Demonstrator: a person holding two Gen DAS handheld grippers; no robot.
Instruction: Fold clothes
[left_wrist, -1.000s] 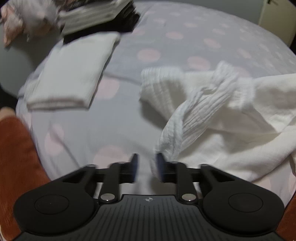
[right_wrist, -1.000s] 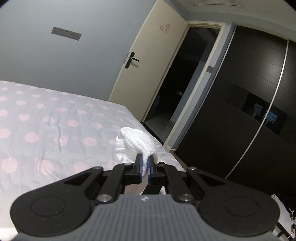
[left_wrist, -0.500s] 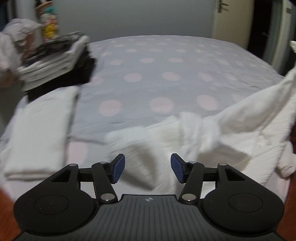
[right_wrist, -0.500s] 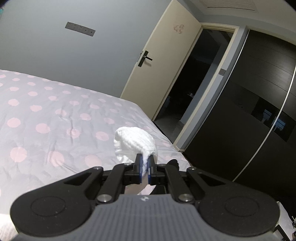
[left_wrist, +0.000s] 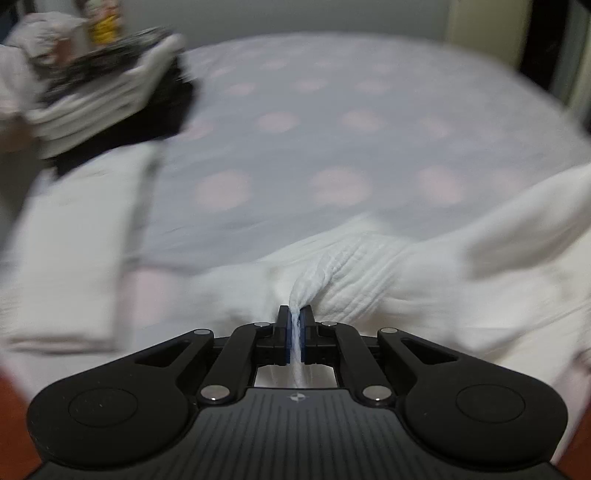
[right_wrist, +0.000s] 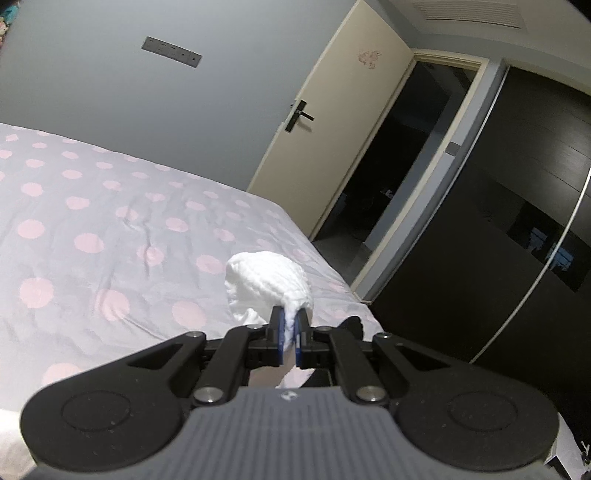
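A crumpled white ribbed garment lies across the near edge of the bed in the left wrist view. My left gripper has its jaws closing on a pinched ridge of this cloth, and the blue pads press the fabric between them. In the right wrist view, a bunched end of white garment sticks up out of my right gripper, which is shut on it above the bed's corner. The left wrist view is blurred by motion.
The bed has a grey cover with pink dots. A folded white cloth lies at the left, with a stack of folded clothes behind it. A cream door and a dark wardrobe stand past the bed's right edge.
The left gripper opened wide, moved over the white garment and closed on a ridge of it. The right gripper kept its grip and sank slightly.
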